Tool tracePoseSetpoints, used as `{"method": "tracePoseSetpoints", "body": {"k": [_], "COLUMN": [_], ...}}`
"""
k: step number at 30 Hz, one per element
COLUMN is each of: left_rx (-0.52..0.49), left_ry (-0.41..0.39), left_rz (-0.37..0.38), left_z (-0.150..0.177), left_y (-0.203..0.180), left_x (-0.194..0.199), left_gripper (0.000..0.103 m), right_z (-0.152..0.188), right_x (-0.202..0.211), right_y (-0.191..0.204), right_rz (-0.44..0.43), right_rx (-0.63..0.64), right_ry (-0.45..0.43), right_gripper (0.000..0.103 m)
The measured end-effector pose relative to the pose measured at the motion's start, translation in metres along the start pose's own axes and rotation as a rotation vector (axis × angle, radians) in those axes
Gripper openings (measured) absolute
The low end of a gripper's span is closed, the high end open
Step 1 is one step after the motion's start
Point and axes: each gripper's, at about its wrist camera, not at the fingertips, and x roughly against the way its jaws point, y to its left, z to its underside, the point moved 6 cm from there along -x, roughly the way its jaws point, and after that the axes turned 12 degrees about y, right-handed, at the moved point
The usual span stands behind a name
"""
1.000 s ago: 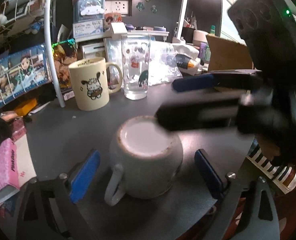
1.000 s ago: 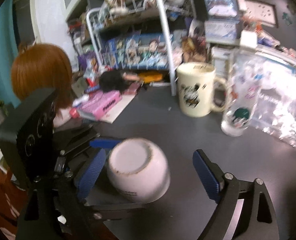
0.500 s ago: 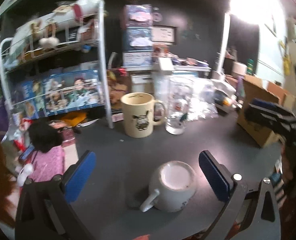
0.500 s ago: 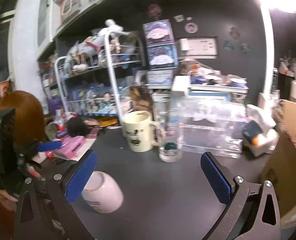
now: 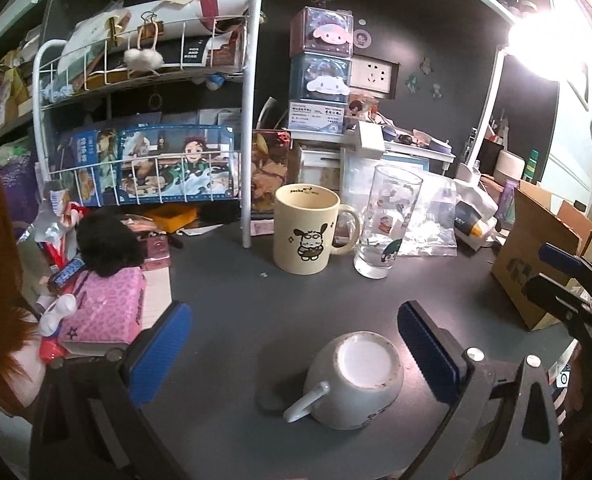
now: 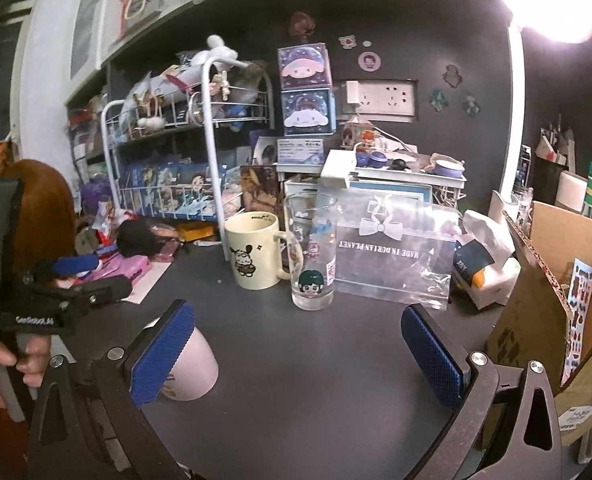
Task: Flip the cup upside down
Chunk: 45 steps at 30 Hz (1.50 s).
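a dark grey table (image 5: 223, 304) is seen, crowded along its back edge. a white cup (image 5: 354, 384) is set upside down on it near the front, handle to the left. behind it a cream mug (image 5: 306, 228) and a tall glass (image 5: 386, 222) are stood just beside each other. a clear plastic bag (image 6: 392, 256) is propped behind the glass. a pink box (image 5: 103, 312) is laid at the left, a cardboard box (image 5: 536, 256) at the right, and a white wire rack (image 5: 247, 120) is stood at the back.

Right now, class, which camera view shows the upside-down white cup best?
The left wrist view. The white cup sits whole between the open fingers, base up, handle pointing toward the lower left. In the right wrist view, the cup is half hidden behind the gripper's left finger; only part of its side shows.
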Motion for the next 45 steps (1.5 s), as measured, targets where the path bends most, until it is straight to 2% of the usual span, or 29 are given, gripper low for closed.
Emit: {"method": "tracePoseSetpoints", "body": {"k": [28,45], "left_rx": [0.008,0.011], "left_ry": [-0.03,-0.037], "left_rz": [-0.006,-0.002], "left_z": [-0.003,-0.002], "left_y": [0.0,0.0], "left_x": [0.009,0.011], "left_gripper": [0.102,0.102], "right_z": [-0.002,0.001], "right_x": [0.007,0.005], "right_y": [0.012,0.02], "right_rz": [-0.03,-0.077], "right_rx": [0.027,0.041], "right_ry": [-0.029,-0.034], "right_gripper": [0.103,0.103]}}
